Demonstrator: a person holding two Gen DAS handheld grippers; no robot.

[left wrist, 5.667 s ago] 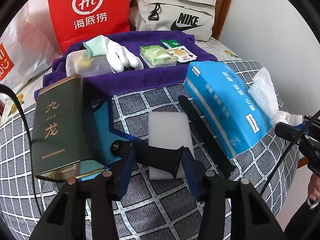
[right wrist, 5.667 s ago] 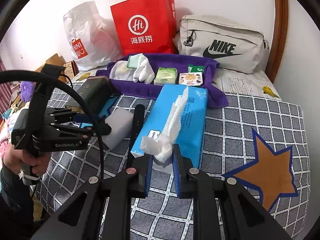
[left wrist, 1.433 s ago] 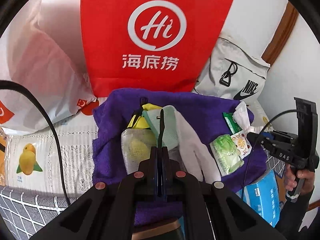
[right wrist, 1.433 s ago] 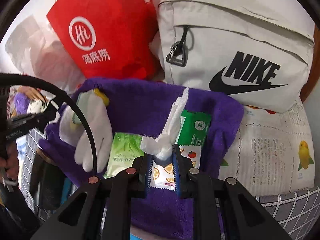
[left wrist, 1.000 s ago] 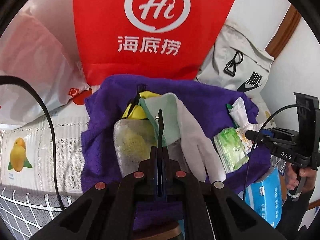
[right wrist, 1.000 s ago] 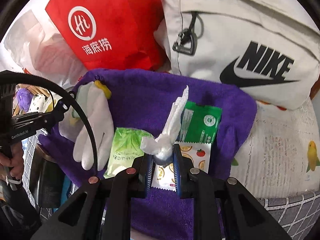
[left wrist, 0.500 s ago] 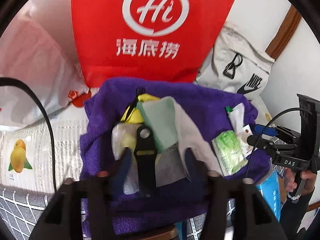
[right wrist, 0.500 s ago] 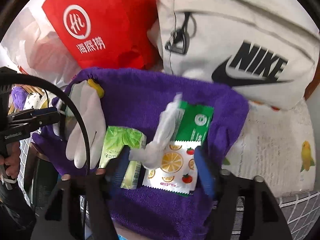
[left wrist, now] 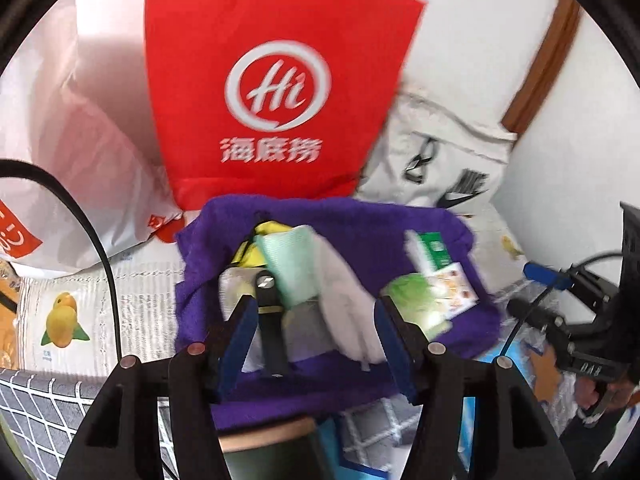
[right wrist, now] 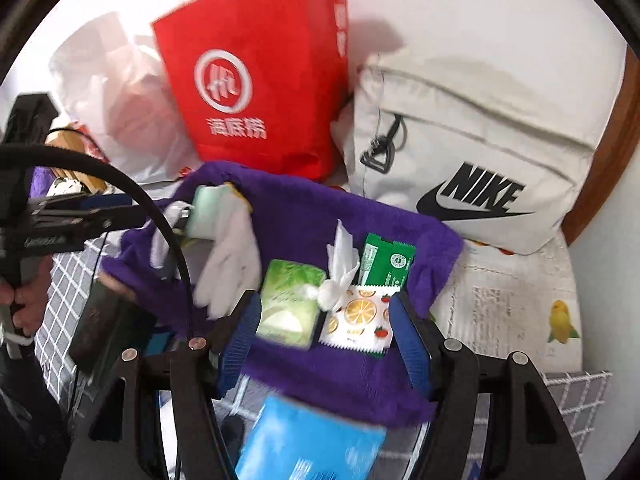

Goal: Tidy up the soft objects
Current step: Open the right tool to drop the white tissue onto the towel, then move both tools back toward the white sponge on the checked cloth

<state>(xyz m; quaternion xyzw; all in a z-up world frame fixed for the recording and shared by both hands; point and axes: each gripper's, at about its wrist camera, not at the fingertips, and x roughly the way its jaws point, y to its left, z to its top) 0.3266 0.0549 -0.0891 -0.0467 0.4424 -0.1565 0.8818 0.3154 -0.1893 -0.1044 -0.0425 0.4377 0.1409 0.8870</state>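
White wall stands behind a bed with a checked cover (left wrist: 48, 396); on it a purple towel (right wrist: 304, 216) lies spread before a red bag (left wrist: 276, 92) and a pale Nike bag (right wrist: 480, 152).

Left gripper (left wrist: 316, 324) hangs over the towel's left part with its jaws spread wide and nothing between them; a black strap (left wrist: 270, 320) lies on the towel between its fingers, nearer the left one, resting on a clear pouch (left wrist: 232, 284); a white glove (left wrist: 344, 300) with a mint cuff lies just to the strap's right, reaching toward the right finger.

Right gripper (right wrist: 324, 324) hangs over the towel's right part, likewise parted and empty; a twisted white tissue (right wrist: 336, 276) lies on the towel between its fingers, its knot touching the orange-print sachet (right wrist: 360, 320) and the green pack (right wrist: 292, 304), its tail running up beside a dark green sachet (right wrist: 388, 260); a blue tissue box (right wrist: 308, 440) shows low, at the towel's near edge.

About a second ago the left jaws were clamped on the strap, held upright over the pouch, and the right jaws pinched the tissue's knot with its tail standing up; now both pairs are apart and both things lie loose on the towel; each camera has also drawn back a little, since more of the towel and bags shows.
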